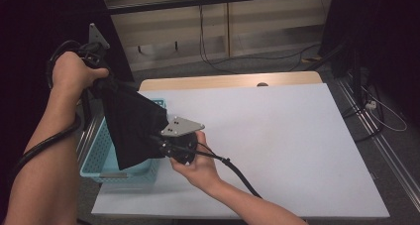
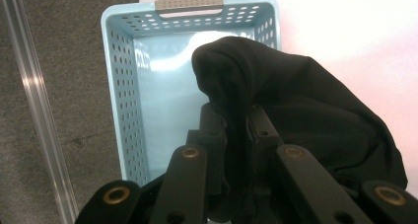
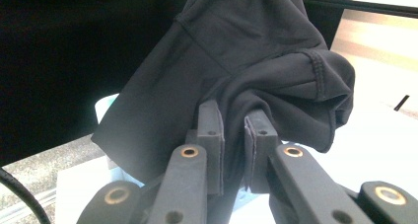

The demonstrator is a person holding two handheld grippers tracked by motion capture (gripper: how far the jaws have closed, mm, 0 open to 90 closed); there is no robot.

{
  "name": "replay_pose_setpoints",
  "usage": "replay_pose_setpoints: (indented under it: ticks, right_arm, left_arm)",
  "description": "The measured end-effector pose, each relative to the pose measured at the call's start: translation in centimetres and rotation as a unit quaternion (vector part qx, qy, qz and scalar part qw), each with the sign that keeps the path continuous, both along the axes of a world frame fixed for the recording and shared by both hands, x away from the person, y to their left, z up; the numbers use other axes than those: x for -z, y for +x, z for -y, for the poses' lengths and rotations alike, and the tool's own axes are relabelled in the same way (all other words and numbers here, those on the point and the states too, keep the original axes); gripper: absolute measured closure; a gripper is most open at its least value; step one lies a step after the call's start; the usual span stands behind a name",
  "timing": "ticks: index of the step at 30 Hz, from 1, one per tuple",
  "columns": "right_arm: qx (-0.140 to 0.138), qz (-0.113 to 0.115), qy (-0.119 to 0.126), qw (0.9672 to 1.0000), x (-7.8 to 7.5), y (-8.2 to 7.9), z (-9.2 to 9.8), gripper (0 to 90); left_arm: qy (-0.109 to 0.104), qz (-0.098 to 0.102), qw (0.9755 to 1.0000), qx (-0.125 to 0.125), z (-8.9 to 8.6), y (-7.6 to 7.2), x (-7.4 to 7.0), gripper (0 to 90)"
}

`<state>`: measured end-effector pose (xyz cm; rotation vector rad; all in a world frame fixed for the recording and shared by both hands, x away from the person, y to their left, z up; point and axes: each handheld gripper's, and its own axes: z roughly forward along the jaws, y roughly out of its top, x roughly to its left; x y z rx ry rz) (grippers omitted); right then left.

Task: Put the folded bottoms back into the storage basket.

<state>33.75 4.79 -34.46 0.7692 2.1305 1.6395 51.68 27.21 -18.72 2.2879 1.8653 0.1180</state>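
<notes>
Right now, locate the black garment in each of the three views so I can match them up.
High view: the black garment hangs left of centre, stretched between the left tongs and right tongs, over the basket.
Left gripper view: it fills the centre and right, pinched between the jaws.
Right gripper view: it drapes top centre, pinched between the jaws.
Shared landmark: the light blue perforated basket.

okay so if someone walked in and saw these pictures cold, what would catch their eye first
First, the black garment held up in the air between both tools, hanging over the left end of the white table. The left tool pinches its upper edge while the right tool is clamped on a lower fold. Next, the light blue perforated basket, empty, sitting directly under the cloth at the table's left edge.
</notes>
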Motion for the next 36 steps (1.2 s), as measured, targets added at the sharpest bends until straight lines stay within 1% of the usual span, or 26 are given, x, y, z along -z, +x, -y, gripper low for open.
replay_pose_setpoints:
  ticks: [3, 5, 8, 9, 10, 12, 13, 15, 16, 19, 21, 32, 36]
  right_arm:
    - [-0.002, -0.001, 0.002, 1.0000, 0.1, 0.0, -0.3, 80.9]
    - [-0.004, -0.002, 0.001, 1.0000, 0.2, 0.1, -0.4, 80.9]
    - [-0.006, -0.002, 0.000, 1.0000, 0.2, 0.1, -0.7, 80.9]
    - [-0.007, -0.003, 0.001, 1.0000, 0.3, 0.1, -0.8, 80.9]
    - [-0.007, -0.003, 0.000, 1.0000, 0.3, 0.1, -0.9, 80.9]
    - [-0.011, -0.005, 0.000, 0.9999, 0.4, 0.1, -1.2, 80.9]
    - [-0.010, -0.001, 0.000, 0.9999, 0.5, 0.1, -1.3, 80.9]
    - [-0.013, -0.005, -0.002, 0.9999, 0.6, 0.1, -1.5, 80.9]
    - [-0.013, -0.002, 0.000, 0.9999, 0.7, 0.1, -1.6, 80.9]
    - [-0.014, -0.004, 0.001, 0.9999, 0.6, 0.1, -1.9, 80.9]
    - [-0.018, -0.003, 0.000, 0.9998, 0.6, 0.1, -2.0, 80.9]
    - [-0.019, -0.005, -0.003, 0.9998, 0.8, 0.3, -2.3, 80.8]
    - [-0.020, -0.005, -0.003, 0.9998, 1.0, 0.4, -2.6, 80.8]
  left_arm:
    - [0.002, 0.004, 1.0000, -0.003, -0.4, 0.0, 0.1, 81.0]
    - [-0.002, 0.004, 1.0000, -0.001, -0.7, 0.0, 0.3, 81.0]
    - [0.004, 0.008, 1.0000, -0.003, -0.9, -0.1, 0.6, 81.1]
    - [0.004, 0.006, 1.0000, -0.002, -1.0, -0.1, 0.6, 81.0]
    - [0.001, 0.010, 0.9999, 0.001, -1.1, -0.1, 0.7, 81.1]
    - [0.002, 0.011, 0.9999, 0.000, -1.2, -0.1, 0.7, 81.1]
    - [0.001, 0.012, 0.9999, 0.002, -1.3, -0.1, 0.7, 81.1]
    - [0.001, 0.016, 0.9999, 0.000, -1.5, -0.1, 0.8, 81.0]
    - [-0.001, 0.017, 0.9999, -0.002, -1.6, -0.1, 0.8, 81.0]
    - [0.000, 0.018, 0.9998, -0.005, -1.9, -0.2, 1.0, 81.0]
    - [0.001, 0.017, 0.9998, -0.004, -2.0, -0.2, 1.1, 81.0]
    - [-0.001, 0.021, 0.9998, -0.004, -2.4, 0.0, 1.6, 81.0]
    - [-0.001, 0.020, 0.9998, -0.005, -2.5, 0.1, 1.7, 81.1]
